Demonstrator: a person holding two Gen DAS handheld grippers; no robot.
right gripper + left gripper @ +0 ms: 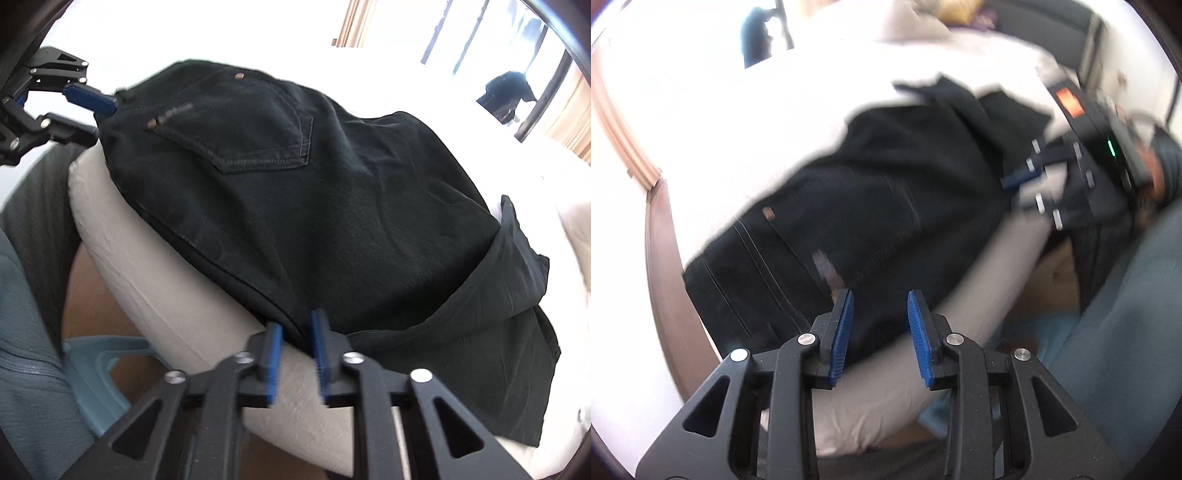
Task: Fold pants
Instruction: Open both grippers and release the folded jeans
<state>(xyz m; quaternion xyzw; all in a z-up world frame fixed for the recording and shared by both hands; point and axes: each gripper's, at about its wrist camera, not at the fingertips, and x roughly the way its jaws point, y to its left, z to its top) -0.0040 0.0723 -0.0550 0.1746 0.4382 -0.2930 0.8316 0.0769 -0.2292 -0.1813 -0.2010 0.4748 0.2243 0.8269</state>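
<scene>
Pants (295, 192): black denim, folded into a compact bundle, lying on the near edge of the white bed (554, 177); back pocket facing up, waistband end toward the left gripper.
Loose portion: a flap of leg fabric (517, 280) sticks out from under the bundle on the right side in the right wrist view.
Left gripper (880, 334): blue pads apart, nothing between them; positioned above the waistband corner, clear of the cloth. In the right wrist view its pad tips (92, 98) sit just beside the waistband edge; contact cannot be determined.
Right gripper (296, 360): jaws apart, pads on either side of the bundle's near folded edge; the pads do not appear to press the fabric.
Bed edge: beige mattress side (192, 295) directly under the bundle's near edge.
Person: grey-blue clothing (26, 332) visible at the left border of the right wrist view.
Background: wooden frame (613, 122) at the far side, brightly lit.
Image quality: left wrist view motion-blurred.
</scene>
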